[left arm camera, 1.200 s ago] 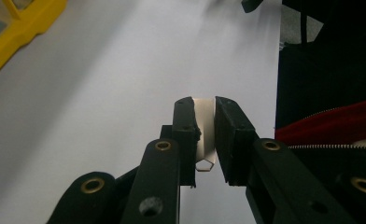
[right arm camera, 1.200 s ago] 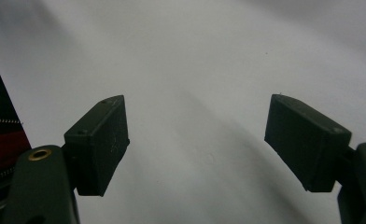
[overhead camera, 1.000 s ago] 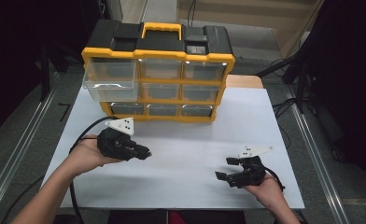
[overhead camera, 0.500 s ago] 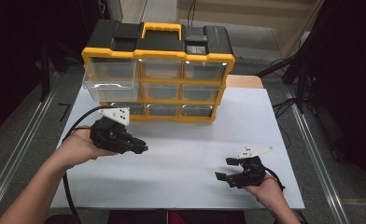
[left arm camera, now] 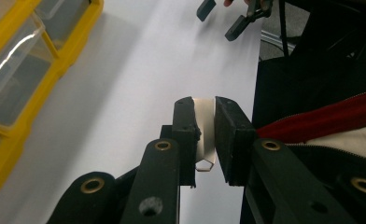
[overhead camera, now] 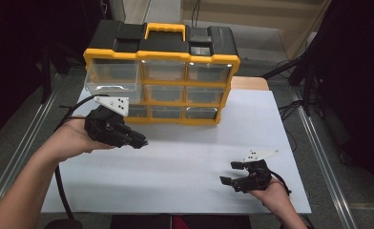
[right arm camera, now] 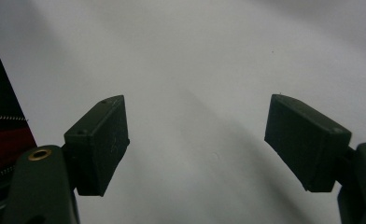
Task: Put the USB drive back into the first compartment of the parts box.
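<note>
My left gripper [left arm camera: 204, 135] clamps 1 small pale metal piece [left arm camera: 203, 140]; my right gripper [right arm camera: 195, 144] gapes wide, holding nothing, above the white table [overhead camera: 185, 157]; 1 yellow drawer organizer [overhead camera: 161, 76] stands behind.

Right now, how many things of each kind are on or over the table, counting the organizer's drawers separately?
Grippers: 2, the left gripper and the right gripper
Storage organizer: 1
Clear drawers: 9, the bottom-left one partly hidden
Small metal piece, clamped in the left gripper: 1
Total: 13
</note>
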`<state>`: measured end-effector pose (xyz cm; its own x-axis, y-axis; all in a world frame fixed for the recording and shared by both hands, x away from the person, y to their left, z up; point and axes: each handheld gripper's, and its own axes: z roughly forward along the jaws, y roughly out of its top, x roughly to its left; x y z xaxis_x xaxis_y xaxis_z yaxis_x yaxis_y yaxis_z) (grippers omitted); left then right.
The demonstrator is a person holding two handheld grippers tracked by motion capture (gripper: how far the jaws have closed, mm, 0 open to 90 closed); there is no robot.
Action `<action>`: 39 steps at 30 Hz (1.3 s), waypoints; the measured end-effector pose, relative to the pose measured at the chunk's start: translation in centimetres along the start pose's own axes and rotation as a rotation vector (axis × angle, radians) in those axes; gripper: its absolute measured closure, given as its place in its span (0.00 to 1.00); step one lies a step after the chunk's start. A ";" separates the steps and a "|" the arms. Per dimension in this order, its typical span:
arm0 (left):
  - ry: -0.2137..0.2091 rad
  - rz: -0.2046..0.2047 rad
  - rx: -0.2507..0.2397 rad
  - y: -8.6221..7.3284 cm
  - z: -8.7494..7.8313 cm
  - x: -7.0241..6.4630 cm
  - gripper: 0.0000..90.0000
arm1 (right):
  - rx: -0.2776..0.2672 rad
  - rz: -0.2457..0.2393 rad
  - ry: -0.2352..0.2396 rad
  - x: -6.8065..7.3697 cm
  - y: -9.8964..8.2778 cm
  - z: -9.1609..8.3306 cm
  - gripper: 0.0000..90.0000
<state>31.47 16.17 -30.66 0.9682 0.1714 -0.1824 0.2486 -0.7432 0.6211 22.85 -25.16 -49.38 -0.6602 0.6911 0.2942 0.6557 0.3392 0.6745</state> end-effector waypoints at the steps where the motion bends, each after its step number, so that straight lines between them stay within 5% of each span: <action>1: -0.005 0.003 -0.005 0.2 -0.2 0.0 0.89 | 0.000 0.000 0.000 0.0 0.0 0.0 0.22; 15: -0.018 0.045 0.007 2.1 -3.3 0.9 0.89 | -0.001 0.007 0.002 -0.1 0.0 0.0 0.22; 39: 0.033 0.004 0.025 5.5 -7.6 2.9 0.89 | -0.006 -0.001 -0.001 -0.1 0.1 0.0 0.22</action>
<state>35.90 17.52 -21.94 0.9698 0.1891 -0.1543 0.2441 -0.7596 0.6029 22.99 -25.18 -49.39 -0.6605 0.6916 0.2923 0.6526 0.3363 0.6790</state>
